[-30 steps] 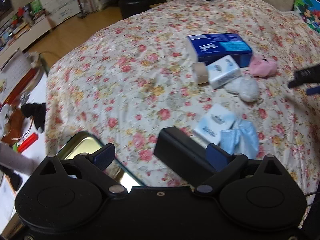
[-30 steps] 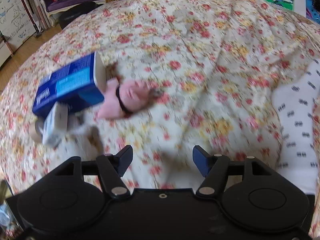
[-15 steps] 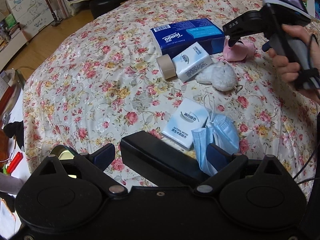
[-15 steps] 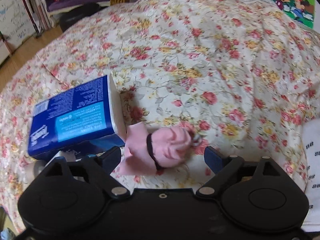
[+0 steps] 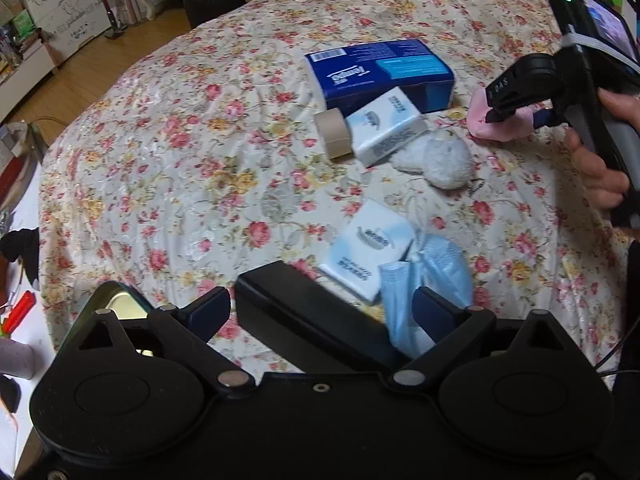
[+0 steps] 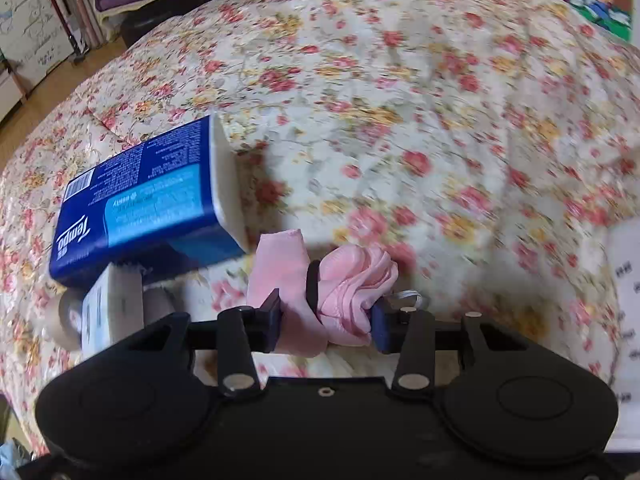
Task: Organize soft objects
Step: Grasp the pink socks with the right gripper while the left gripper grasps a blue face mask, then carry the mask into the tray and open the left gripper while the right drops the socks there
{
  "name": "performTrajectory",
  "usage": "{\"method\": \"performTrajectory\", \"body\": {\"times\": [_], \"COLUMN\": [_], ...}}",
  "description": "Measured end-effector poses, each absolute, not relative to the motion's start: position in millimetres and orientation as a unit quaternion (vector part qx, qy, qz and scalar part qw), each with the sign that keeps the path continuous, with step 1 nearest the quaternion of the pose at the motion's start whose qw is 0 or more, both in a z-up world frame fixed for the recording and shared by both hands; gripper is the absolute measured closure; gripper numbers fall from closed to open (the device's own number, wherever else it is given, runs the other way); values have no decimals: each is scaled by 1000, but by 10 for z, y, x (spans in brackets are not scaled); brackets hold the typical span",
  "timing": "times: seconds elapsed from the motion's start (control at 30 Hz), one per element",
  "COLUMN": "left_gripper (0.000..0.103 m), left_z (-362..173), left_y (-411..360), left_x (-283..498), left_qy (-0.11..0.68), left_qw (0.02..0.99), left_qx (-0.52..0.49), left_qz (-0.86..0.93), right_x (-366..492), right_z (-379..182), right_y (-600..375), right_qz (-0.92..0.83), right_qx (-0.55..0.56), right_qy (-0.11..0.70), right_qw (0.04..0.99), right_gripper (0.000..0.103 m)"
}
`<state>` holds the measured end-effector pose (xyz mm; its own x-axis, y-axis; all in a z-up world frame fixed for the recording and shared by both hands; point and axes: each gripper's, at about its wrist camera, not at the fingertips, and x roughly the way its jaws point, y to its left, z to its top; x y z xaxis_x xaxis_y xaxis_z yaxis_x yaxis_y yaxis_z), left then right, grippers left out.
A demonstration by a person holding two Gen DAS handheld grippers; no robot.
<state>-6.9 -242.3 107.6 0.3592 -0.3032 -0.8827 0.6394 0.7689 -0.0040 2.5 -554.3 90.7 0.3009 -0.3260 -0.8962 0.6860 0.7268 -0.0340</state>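
Right gripper (image 6: 326, 326): jaws drawn in on the pink cloth bundle (image 6: 344, 284), one finger pressed to each side of it. The bundle, cinched by a dark band, sits just beside the white end of the blue tissue box (image 6: 148, 204) on the flowered bedspread (image 6: 400, 100). From the left wrist view the same bundle (image 5: 480, 120) lies to the right of the blue tissue box (image 5: 380, 70), partly hidden behind the right gripper (image 5: 516, 114).

Left gripper (image 5: 322, 306): jaws spread wide, holding nothing. It hangs well apart from the tissue box, on the near side of the bed.

Items noted around the box: a white tissue pack (image 5: 386, 130) leaning against its front edge; a roll of tan tape (image 5: 332, 134) touching that pack; a white fluffy toy (image 5: 436, 158) just beside the pack. Nearer the left gripper: a second tissue pack (image 5: 368, 246), a blue face mask (image 5: 428, 280) overlapping it, and a black box (image 5: 304, 308) lying between the left fingers
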Motion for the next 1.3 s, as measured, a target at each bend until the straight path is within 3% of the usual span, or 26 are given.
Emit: {"method": "performTrajectory", "body": {"times": [0.47, 0.73, 0.9, 0.97, 1.0, 1.3], "left_gripper": [8, 9, 24, 48, 52, 57], "left_z": [873, 594, 514, 539, 549, 840], "left_y": [-2928, -3220, -3313, -3328, -3330, -3251], "left_x": [-270, -319, -363, -387, -386, -410], "left_qy": [515, 535, 543, 543, 548, 539], "left_qw": [782, 771, 768, 767, 763, 774], "left_qx": [178, 202, 206, 208, 204, 168], "left_qz": [-303, -281, -269, -271, -275, -287], "right_x": [-1225, -1397, -1406, -1413, -1418, -1469], "right_z": [1214, 1196, 1107, 1106, 1107, 1054], "right_y": [-5370, -5392, -5419, -5425, -5432, -5506], "right_qz": [-342, -352, -342, -342, -341, -350], "right_qx": [245, 228, 234, 236, 239, 249], "right_qy": [441, 413, 425, 423, 421, 414], "right_qw": [793, 808, 805, 805, 806, 803], "right_gripper": [61, 61, 61, 61, 61, 61]}}
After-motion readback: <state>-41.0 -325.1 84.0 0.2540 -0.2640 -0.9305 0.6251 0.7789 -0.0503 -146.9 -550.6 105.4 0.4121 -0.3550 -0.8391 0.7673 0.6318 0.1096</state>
